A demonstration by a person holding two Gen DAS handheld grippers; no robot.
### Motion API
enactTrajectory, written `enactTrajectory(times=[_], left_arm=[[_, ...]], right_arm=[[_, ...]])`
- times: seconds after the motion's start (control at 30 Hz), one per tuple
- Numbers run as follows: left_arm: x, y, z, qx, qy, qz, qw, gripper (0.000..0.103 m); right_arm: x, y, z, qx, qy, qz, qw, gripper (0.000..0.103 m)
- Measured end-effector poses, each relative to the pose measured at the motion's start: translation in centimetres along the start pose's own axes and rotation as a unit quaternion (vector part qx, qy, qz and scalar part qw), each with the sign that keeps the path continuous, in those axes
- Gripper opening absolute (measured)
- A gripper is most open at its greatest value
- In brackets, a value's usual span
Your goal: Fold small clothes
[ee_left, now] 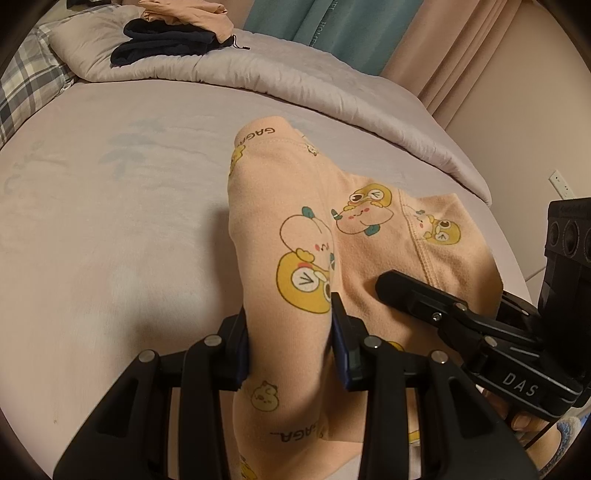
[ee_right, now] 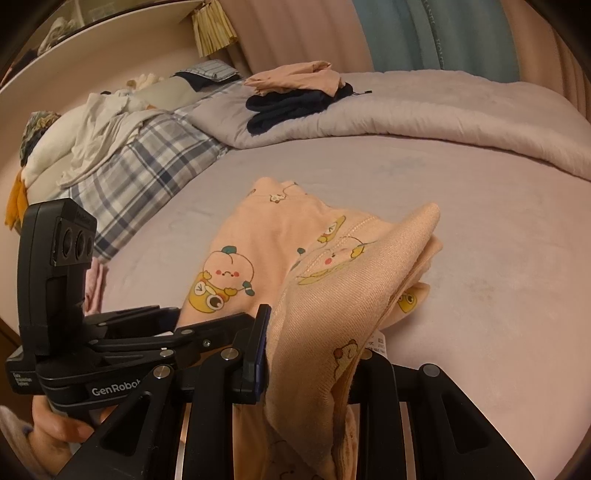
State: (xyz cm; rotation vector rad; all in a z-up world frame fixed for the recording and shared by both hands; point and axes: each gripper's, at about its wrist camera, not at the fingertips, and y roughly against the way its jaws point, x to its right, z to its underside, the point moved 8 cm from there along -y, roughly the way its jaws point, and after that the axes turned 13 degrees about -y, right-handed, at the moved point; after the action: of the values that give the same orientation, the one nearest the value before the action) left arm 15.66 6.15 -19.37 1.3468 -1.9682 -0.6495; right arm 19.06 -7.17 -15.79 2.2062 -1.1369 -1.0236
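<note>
A wide bed with a smooth pale lilac sheet (ee_left: 110, 229) filled the room, a quilted grey-lilac duvet (ee_right: 461, 110) pushed back along its far edge. A blue-and-white checked blanket (ee_right: 147, 173) lay at one side. Behind hung pink curtains (ee_left: 461, 48) and a teal curtain (ee_left: 332, 22); a white wall socket (ee_left: 559, 183) showed under warm, dim light

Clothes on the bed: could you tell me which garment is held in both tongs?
The peach cartoon-print garment, pinched by the left tongs and the right tongs. The plain peach piece and the dark navy one lie stacked on the duvet, untouched.
</note>
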Motion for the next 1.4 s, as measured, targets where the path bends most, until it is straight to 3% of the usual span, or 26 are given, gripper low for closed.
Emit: enactTrajectory(times=[1.4], left_arm=[[-2.9,-3.2,-3.4,0.004,-0.018,-0.037,0.9991,0.036]], right_arm=[[0.1,-2.3,-2.4,0.006,0.003,-0.003,1.000,0.028]])
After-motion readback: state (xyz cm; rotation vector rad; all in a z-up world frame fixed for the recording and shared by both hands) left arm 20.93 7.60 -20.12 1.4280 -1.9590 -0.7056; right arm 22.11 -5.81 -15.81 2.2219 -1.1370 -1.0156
